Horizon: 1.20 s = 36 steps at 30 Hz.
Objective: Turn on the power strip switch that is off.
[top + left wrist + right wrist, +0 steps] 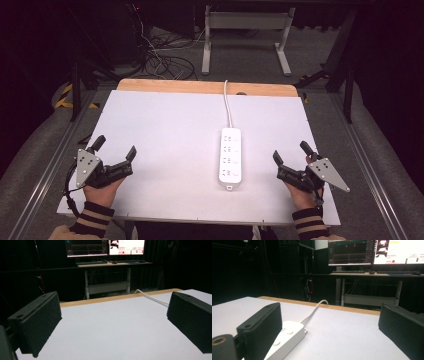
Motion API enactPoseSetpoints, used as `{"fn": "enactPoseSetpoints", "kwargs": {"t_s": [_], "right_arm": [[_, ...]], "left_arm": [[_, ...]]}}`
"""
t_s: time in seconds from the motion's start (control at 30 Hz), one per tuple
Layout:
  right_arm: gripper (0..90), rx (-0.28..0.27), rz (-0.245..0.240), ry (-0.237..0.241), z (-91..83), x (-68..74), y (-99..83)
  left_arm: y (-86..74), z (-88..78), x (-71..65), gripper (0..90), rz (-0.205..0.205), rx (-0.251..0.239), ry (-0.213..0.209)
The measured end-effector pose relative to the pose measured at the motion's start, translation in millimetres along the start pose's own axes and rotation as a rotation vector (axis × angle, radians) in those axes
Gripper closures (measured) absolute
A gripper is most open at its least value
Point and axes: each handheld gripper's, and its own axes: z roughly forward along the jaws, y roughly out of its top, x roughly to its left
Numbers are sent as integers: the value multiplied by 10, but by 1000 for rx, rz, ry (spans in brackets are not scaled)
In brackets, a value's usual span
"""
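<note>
Nothing is gripped yet, so this is judged to be the very start, with the approach not begun. A white power strip [231, 158] lies flat on the white counter [165, 130], right of centre and toward the near edge, its long side running near to far. Its cord [228, 102] is led off the far end, over the wooden edge at the back.

The left hand-held gripper [116, 150] is held low over the near left part of the counter, jaws spread wide and empty, well apart from the strip. In the left gripper view only bare counter is seen between its jaws, with a bit of cord at the far right. The right hand-held gripper [292, 155] is held at the near right, also spread wide and empty, near the strip but clear of it (in the right gripper view the strip [284, 338] is seen just past the left jaw, not between the two).

The strip is most likely what gets worked on next. For that, the right gripper would need to be swung left so the strip's body is lined up between the jaws before closing. The strip is wide and flat, so a grasp across its narrow side, or by an end, is probably what's called for.
</note>
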Motion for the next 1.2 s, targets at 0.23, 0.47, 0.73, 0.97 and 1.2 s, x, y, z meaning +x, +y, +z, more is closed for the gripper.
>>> {"fn": "enactPoseSetpoints", "kwargs": {"t_s": [0.23,0.47,0.73,0.97,1.2], "right_arm": [[60,4,3,7,-1,11,-1],[48,4,-17,15,7,34,-2],[119,11,-32,31,3,70,28],[371,10,-27,64,-40,48,77],[883,52,-25,125,-33,99,215]], "left_arm": [[1,-3,4,1,1,0,-2],[1,0,1,1,0,0,-1],[4,-4,2,1,1,-1,-3],[4,-1,1,1,1,-1,-3],[4,-2,3,2,4,-1,-1]]}}
